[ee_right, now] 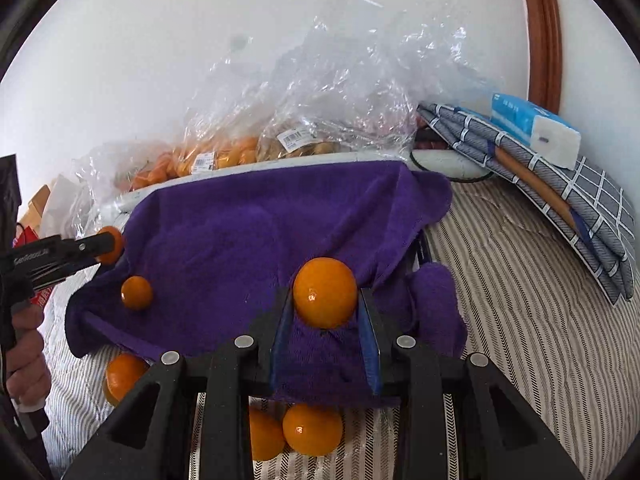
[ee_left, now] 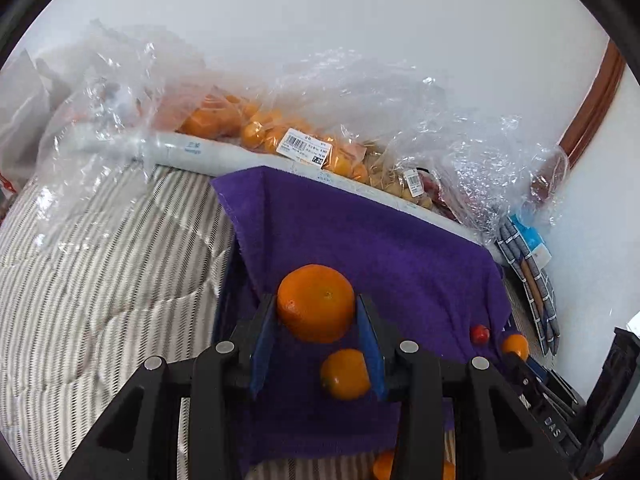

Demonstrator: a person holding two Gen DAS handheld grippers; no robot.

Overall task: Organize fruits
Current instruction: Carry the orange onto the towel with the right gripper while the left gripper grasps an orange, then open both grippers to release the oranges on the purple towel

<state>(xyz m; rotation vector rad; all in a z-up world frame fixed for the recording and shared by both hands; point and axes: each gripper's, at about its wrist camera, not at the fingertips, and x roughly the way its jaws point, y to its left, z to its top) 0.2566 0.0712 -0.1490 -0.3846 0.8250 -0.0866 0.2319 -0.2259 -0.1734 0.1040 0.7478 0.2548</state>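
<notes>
A bed (ee_right: pixel 520 320) with a striped cover fills most of the scene. A purple towel (ee_right: pixel 260 240) is spread over something in the middle of it. Clear plastic bags (ee_left: pixel 320 92) full of small oranges are piled at the far side, by the white wall. A folded checked cloth (ee_right: pixel 560 184) lies at the far right, with a tissue pack (ee_right: pixel 536 128) on top.

An orange (ee_left: pixel 316 302) is squeezed between the jaws of the left gripper (ee_left: pixel 316 320), above the towel. A second orange (ee_right: pixel 325 292) is gripped the same way by the right gripper (ee_right: pixel 325 320), over the near part of the towel. A loose orange (ee_right: pixel 137 293) sits on the towel to the left. More oranges (ee_right: pixel 312 428) lie on the bed at the towel's near edge. A small red fruit (ee_left: pixel 479 334) is seen at the towel's right edge.
</notes>
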